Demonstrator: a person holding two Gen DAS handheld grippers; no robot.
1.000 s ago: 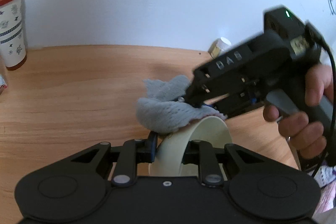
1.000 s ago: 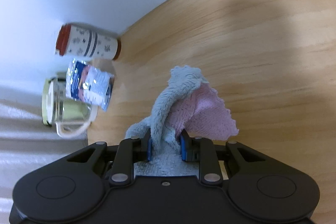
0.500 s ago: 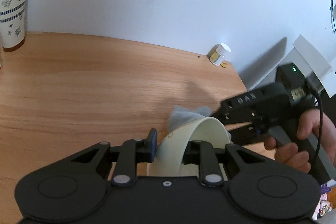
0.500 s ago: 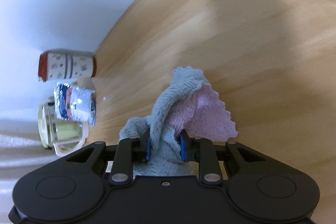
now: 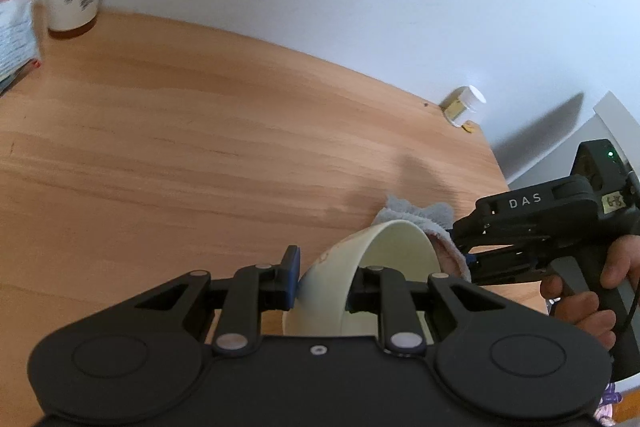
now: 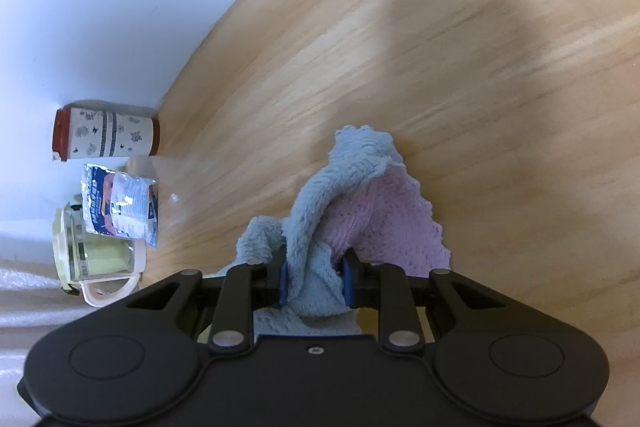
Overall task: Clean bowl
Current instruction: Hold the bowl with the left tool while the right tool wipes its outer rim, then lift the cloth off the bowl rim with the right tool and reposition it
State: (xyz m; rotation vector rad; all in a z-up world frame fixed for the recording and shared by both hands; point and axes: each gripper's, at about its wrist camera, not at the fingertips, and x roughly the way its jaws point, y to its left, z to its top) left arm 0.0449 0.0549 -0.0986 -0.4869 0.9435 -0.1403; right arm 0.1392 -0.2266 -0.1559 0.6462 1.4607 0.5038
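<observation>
1. Left gripper clamped on rim of bowl, tilted above the table.
2. Right gripper clamped on cloth, beside the bowl's outside.
3. Judgement: wiping under way; cleanliness of the inside cannot be told.

cream bowl tilted on edge, cloth bunched

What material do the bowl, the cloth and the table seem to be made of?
Bowl: cream, smooth and matte with a thin wall; probably plastic or glazed ceramic, I cannot tell which.
Cloth: soft fabric, fluffy grey-blue pile on one side, pink knit-like texture on the other; likely microfibre.
Table: light wood or wood-look laminate, with visible grain lines and a slight sheen.
</observation>
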